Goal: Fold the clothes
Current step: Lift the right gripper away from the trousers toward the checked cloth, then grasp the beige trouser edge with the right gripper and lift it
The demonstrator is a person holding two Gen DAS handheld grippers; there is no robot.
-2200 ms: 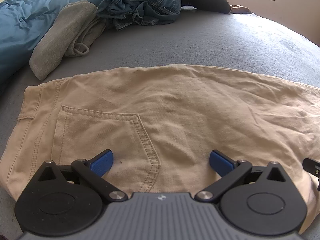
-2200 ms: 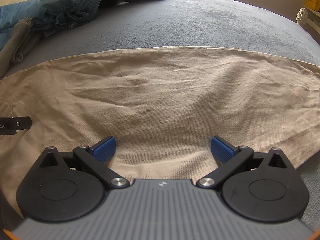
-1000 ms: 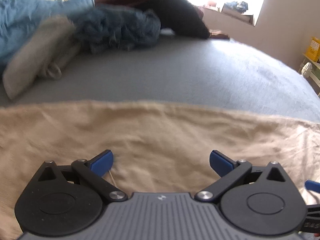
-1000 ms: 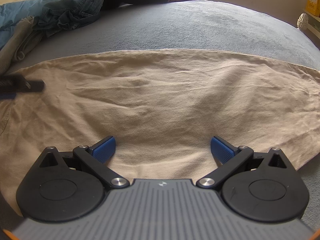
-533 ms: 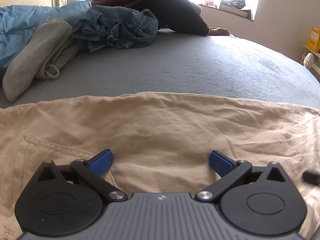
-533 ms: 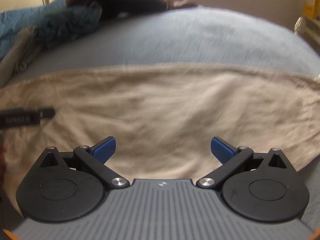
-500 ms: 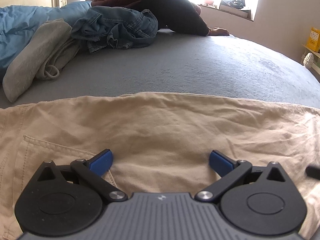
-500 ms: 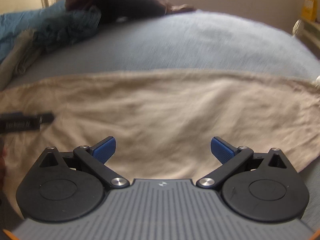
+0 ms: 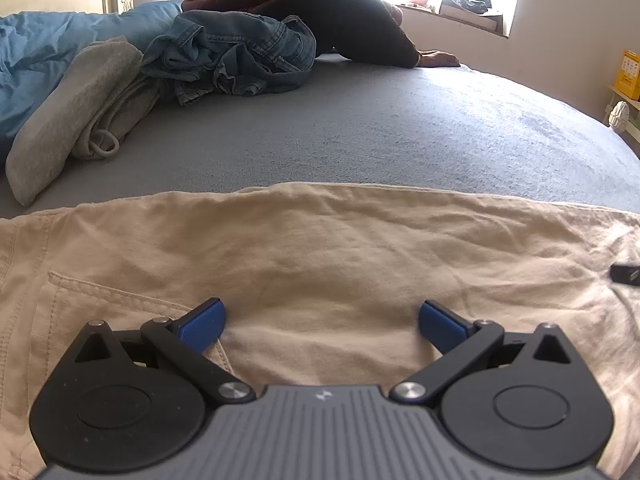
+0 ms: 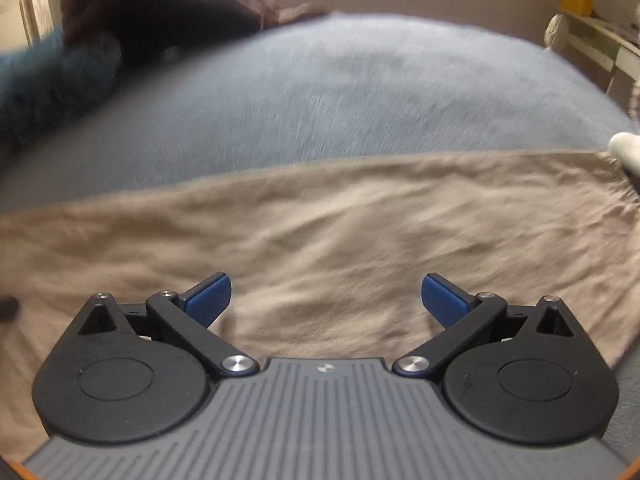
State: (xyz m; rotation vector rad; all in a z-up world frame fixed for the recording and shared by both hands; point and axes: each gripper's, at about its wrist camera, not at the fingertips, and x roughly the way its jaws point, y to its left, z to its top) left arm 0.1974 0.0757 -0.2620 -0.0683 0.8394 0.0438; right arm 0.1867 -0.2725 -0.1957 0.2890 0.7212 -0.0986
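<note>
Beige trousers (image 9: 320,256) lie flat across the grey bed, back pocket (image 9: 100,312) at the left. My left gripper (image 9: 320,324) hovers open over their near edge, beside the pocket, nothing between its blue pads. In the right wrist view the same trousers (image 10: 340,240) show blurred, with their right end near the frame edge. My right gripper (image 10: 326,300) is open above the cloth, empty. A dark tip of the right gripper (image 9: 624,274) shows at the far right of the left wrist view.
Crumpled jeans (image 9: 232,56), a grey garment (image 9: 76,108) and a blue duvet (image 9: 40,56) sit at the back left of the bed (image 9: 400,128). A person (image 9: 340,12) sits at the far edge. A shelf (image 10: 592,36) stands at the right.
My right gripper has swung to the right along the trousers, so their right end has come into view and the picture is blurred. My left gripper has tilted up slightly.
</note>
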